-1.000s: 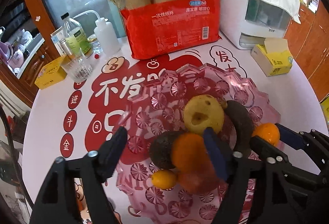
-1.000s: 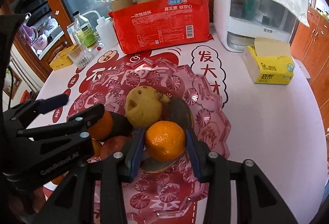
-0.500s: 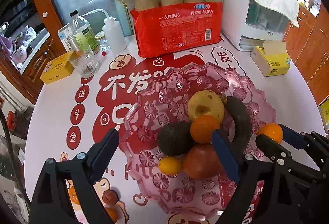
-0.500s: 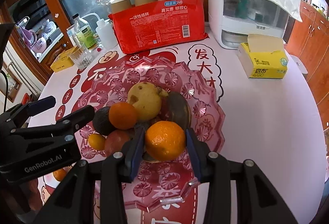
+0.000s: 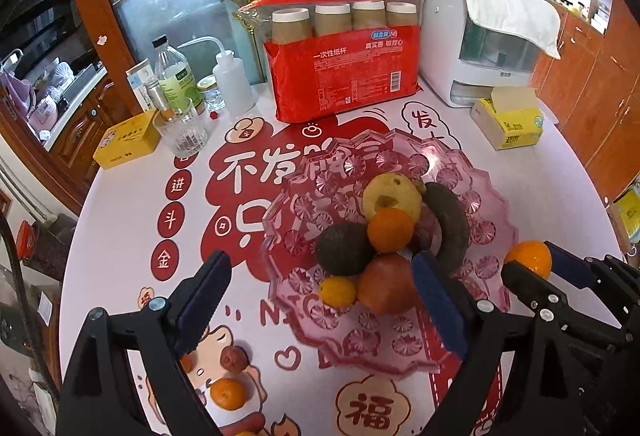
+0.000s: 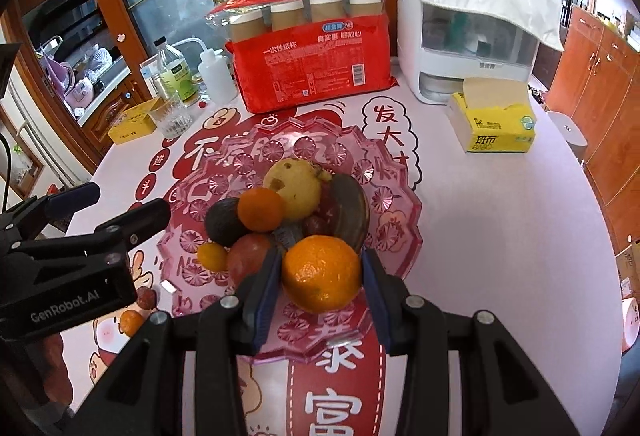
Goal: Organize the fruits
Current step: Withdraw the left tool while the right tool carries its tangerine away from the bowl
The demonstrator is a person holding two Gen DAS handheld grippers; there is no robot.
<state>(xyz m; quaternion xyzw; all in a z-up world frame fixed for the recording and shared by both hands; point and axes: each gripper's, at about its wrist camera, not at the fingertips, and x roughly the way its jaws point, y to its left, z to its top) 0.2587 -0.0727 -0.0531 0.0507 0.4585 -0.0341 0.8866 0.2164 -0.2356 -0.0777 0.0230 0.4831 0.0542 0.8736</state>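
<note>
Most fruit plated, orange in transit.
Right gripper (image 6: 320, 276) clenched on orange (image 6: 321, 273) over pink plate (image 6: 394, 236) near edge; left gripper (image 5: 320, 300) released, empty. Tangerine (image 5: 228, 393) and small red fruit (image 5: 234, 358) left at table's near-left edge.

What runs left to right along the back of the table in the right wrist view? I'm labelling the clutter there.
Yellow box → drinking glass → white squeeze bottle → red pack of paper cups → white appliance → yellow tissue box.
</note>
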